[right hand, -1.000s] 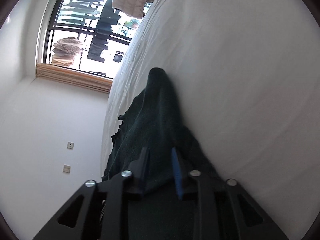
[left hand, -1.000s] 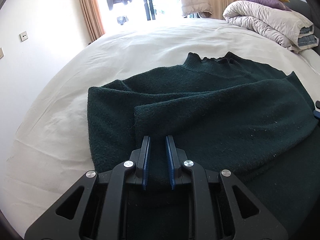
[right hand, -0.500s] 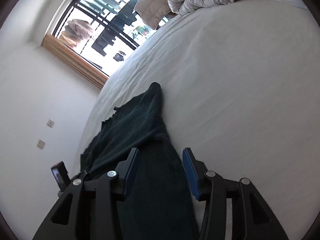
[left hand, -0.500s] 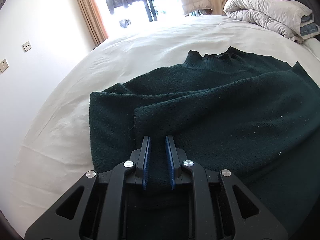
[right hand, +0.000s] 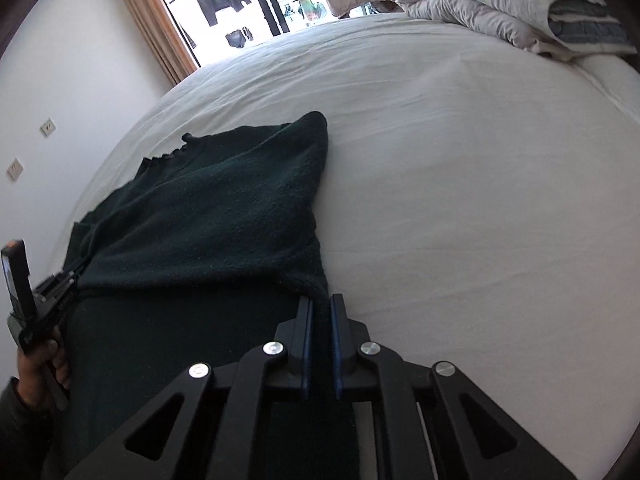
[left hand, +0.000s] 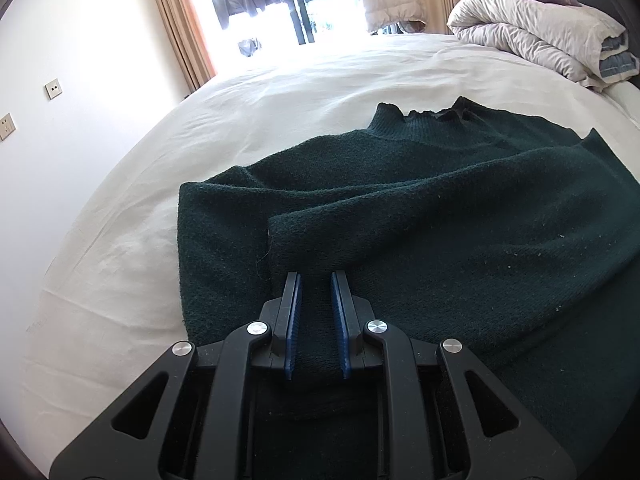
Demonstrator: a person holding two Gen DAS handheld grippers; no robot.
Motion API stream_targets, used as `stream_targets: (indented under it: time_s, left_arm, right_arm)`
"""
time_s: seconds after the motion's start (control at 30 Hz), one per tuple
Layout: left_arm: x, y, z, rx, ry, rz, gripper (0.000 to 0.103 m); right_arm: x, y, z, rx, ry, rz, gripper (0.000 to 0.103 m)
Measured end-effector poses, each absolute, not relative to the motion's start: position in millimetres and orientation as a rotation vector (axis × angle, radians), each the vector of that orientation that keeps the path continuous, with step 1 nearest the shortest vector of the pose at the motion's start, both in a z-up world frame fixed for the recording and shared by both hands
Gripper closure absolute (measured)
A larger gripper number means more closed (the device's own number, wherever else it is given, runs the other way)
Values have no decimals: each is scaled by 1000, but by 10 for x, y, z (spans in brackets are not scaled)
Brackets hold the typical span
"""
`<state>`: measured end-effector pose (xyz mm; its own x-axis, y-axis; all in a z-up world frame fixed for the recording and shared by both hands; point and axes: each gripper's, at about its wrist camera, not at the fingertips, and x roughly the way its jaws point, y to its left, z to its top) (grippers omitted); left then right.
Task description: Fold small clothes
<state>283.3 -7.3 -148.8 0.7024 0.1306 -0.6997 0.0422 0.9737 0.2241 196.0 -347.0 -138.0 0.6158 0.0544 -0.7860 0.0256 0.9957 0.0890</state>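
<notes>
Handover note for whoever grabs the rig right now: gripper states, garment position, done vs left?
Left gripper: shut on the sweater's near edge.
Right gripper: shut on the sweater's right-hand near edge.
The dark green sweater lies on the white bed, collar toward the window.
Done: a sleeve is folded across the body.
Left: probably fold the held edge toward the collar, then release.

the dark green sweater (left hand: 440, 216) is cut off by the right and lower edges of the left wrist view, its hem hidden beneath the left gripper (left hand: 316, 280). in the right wrist view its lower part is covered by the right gripper (right hand: 319, 304).
</notes>
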Motion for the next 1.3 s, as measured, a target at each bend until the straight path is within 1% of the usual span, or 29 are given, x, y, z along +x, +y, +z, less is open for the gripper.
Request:
stream_targets:
  time_s: [0.1,0.23,0.3,0.37,0.47,0.6,0.8,0.83,0.9,0.93,0.97,1.03,1.13,1.2,1.23,1.27,1.3]
  left_arm:
    - [2826,-62,-1485,226,790,47,85]
    - [2820,-49,-1481,220,790,45,86]
    - [2818,-34,-1478,211,789,41,86]
    - [2822,-7,-1474,194,791,32,86]
    - [2823,25,-1469,173,792,21,86]
    - [2828,49,-1466,156,794,12,86]
    - [2826,58,-1463,151,794,11,86]
    - [2826,57,-1464,151,794,11,86]
    - [2823,53,-1464,154,793,13,86]
    - [2823,60,-1462,155,793,13,86]
    - [2822,60,-1460,156,793,14,86]
    - [2822,57,-1458,159,793,15,86]
    - [2826,30,-1459,170,791,21,86]
    - [2828,22,-1459,174,791,23,86]
    - [2831,18,-1461,175,791,23,86]
    - [2831,14,-1461,175,791,23,86]
    - [2832,11,-1462,176,791,23,86]
  right_arm:
    - [1931,-3230,-1385,-94,881,-81,97]
    - [1872,-2719,-1617,-524,840,-240,98]
    - [1803,-2458,-1848,-791,810,-313,98]
    - [1736,-2269,-2072,-1030,794,-351,95]
    - [1692,-2228,-2079,-1130,791,-312,95]
    - [1444,-2197,-2106,-1237,700,-208,94]
    - [1222,-2294,-2001,-1277,722,-81,93]
    - [1214,-2341,-1970,-1272,733,-65,92]
    - [1231,-2423,-1839,-1197,778,-67,85]
    - [1230,-2445,-1747,-1158,799,-57,80]
    - [1202,-2469,-1654,-1134,806,-54,72]
    - [1156,-2503,-1408,-1043,801,-37,63]
    - [1225,-2725,-878,-682,765,-24,63]
    - [1396,-3064,-570,-290,750,22,68]
    - [1476,-3249,-498,-91,746,66,80]
    - [1566,-3396,-480,77,746,103,93]
    - [1633,-3526,-508,207,748,125,94]
